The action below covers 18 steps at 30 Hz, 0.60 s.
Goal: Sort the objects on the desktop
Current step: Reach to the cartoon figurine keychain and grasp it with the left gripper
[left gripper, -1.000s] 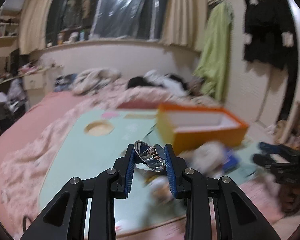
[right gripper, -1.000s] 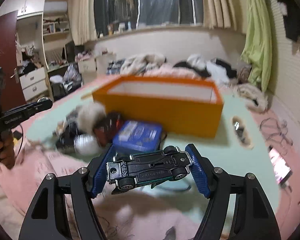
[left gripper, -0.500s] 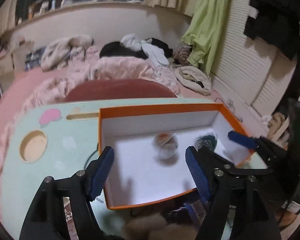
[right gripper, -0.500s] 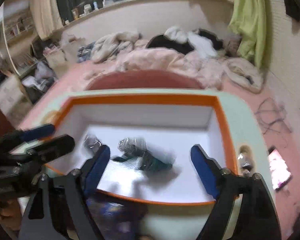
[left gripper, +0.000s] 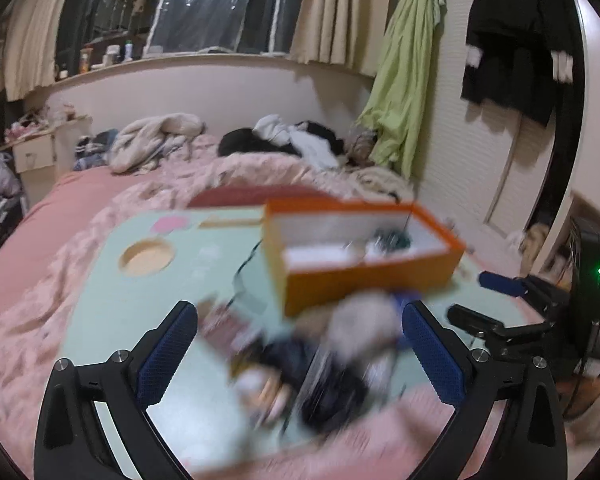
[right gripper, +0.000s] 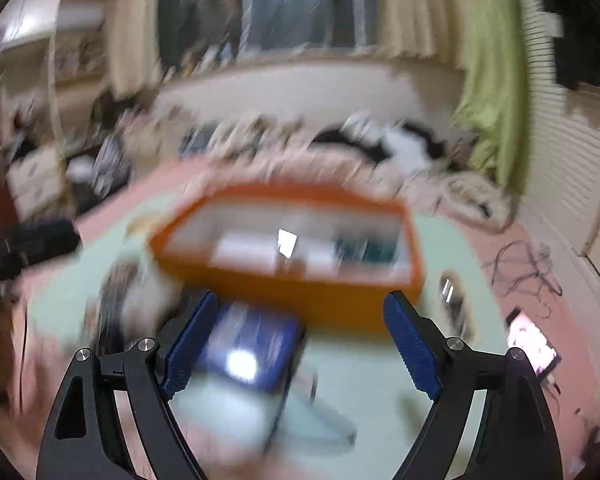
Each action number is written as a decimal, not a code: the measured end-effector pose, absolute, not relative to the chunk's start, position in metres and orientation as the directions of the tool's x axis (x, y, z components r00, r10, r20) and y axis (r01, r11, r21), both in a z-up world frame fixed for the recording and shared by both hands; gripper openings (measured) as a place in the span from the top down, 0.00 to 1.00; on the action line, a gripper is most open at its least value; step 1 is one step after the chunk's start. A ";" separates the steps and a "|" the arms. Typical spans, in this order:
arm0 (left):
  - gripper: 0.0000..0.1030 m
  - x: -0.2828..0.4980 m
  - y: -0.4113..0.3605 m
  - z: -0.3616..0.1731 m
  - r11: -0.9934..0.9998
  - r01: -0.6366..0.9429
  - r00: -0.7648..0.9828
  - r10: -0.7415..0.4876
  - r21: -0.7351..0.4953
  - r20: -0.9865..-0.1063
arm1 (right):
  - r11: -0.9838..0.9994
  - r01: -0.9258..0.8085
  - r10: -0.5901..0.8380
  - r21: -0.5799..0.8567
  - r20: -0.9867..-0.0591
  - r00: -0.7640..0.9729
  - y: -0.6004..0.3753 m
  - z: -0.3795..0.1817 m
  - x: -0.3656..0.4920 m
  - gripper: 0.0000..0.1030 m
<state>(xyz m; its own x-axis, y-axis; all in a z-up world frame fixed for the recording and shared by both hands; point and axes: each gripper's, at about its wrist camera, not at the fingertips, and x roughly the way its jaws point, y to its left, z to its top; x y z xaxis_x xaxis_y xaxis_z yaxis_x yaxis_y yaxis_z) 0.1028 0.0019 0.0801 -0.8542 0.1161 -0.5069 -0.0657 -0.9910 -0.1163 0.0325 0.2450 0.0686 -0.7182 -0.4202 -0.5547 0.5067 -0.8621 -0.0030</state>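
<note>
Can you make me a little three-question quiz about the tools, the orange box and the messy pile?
1. True or false: the left tool is squeezing something right now.
2. What lies nearest in front of the right tool? A) a blue packet B) a green cup C) a banana
3. Fill in: the orange box stands on the pale ______ table.

Key:
1. False. Both tools are wide open and empty.
2. A. The blue packet lies on the table just before the box; it is blurred.
3. Green. The pile of blurry things waits in front of the box.
</note>
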 end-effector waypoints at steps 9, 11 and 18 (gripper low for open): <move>0.00 0.100 -0.010 0.002 -0.997 -0.077 -0.758 0.059 -0.001 -0.649 | -0.868 0.496 -0.384 0.007 -0.642 -0.663 0.255 0.017 0.050 0.03; 0.00 0.100 -0.017 0.004 -0.997 -0.074 -0.754 0.064 -0.012 -0.653 | -0.878 0.479 -0.363 0.000 -0.651 -0.666 0.254 0.016 0.047 0.00; 0.00 0.102 -0.026 0.006 -0.998 -0.062 -0.755 0.046 0.001 -0.654 | -0.884 0.467 -0.340 -0.019 -0.658 -0.672 0.248 0.020 0.039 0.00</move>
